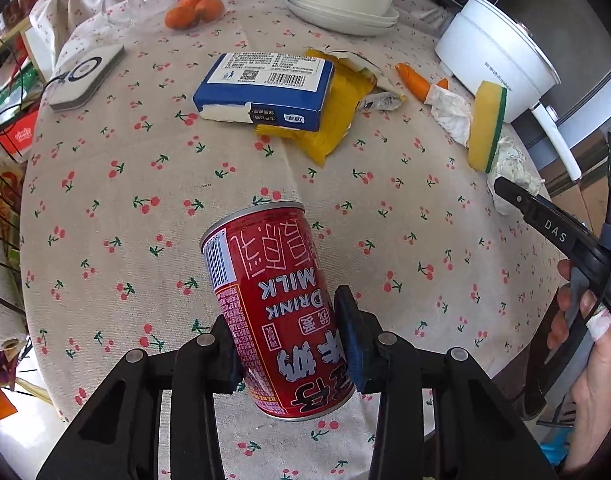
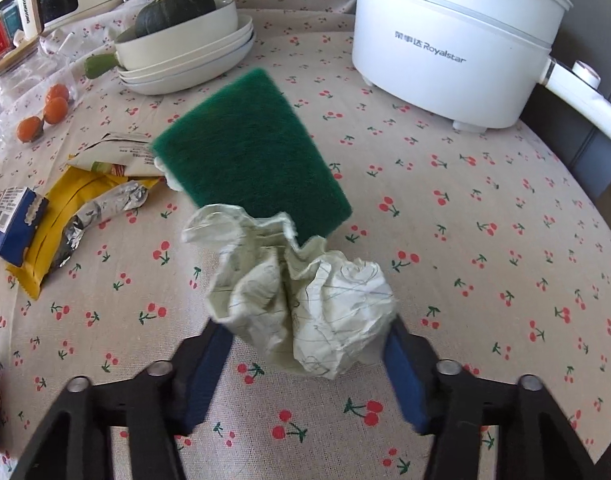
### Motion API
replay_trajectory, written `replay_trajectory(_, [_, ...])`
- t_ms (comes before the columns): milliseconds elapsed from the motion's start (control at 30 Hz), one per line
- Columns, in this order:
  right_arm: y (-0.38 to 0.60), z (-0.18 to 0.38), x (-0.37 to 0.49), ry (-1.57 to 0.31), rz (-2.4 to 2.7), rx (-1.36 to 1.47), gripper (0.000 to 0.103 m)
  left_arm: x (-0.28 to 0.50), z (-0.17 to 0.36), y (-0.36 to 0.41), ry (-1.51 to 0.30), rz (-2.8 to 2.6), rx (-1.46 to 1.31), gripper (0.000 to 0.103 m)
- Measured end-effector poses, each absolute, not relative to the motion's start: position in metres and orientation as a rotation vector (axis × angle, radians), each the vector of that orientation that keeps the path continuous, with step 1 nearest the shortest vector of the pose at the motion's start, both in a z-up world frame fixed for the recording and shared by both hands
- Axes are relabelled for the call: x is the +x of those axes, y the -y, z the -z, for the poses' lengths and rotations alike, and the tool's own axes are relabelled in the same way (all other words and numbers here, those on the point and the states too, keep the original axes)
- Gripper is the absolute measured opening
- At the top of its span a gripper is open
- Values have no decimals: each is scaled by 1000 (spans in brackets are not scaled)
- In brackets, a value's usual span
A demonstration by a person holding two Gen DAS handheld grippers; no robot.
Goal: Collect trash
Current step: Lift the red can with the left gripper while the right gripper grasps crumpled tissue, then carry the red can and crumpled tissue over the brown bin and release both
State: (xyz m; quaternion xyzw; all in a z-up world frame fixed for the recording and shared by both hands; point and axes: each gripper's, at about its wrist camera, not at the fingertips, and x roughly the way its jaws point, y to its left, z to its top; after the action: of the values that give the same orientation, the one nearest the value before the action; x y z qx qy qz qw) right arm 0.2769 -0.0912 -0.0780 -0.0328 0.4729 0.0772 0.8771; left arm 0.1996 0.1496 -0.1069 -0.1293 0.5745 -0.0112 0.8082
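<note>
gripping: left gripper (image 1: pixel 289 344) clamps milk drink can (image 1: pixel 273 304)
right gripper (image 2: pixel 309 364): fingers bracket crumpled paper (image 2: pixel 305 300), contact unclear
left: yellow wrapper (image 1: pixel 337 120) at 12 o'clock

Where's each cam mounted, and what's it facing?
Left wrist: on the left gripper, angled down at the table; jaws clamp the red milk can; the hand holding the right gripper shows.
Right wrist: behind the right gripper, angled down at the crumpled paper between its pads.
Shared: sponge, white cooker.
</note>
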Motion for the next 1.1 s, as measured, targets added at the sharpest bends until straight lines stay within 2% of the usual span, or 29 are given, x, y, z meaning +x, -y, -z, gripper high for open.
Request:
replay_trajectory(67, [91,75,275,-979,-183,-73,41,199,103,-148,-1212,25,-278,38])
replay_trajectory(167, [95,67,269,-975,-208,-65,37,198,95,-143,-1185,35,-267,38])
replay_trajectory(600, [146,26,226,-1003,-228,49,36,191,66,-105,-1127,118,-263,38])
replay_trajectory(1100, [223,13,165,-1065,-113,18,36,175,45,13,-1107,304,-123,38])
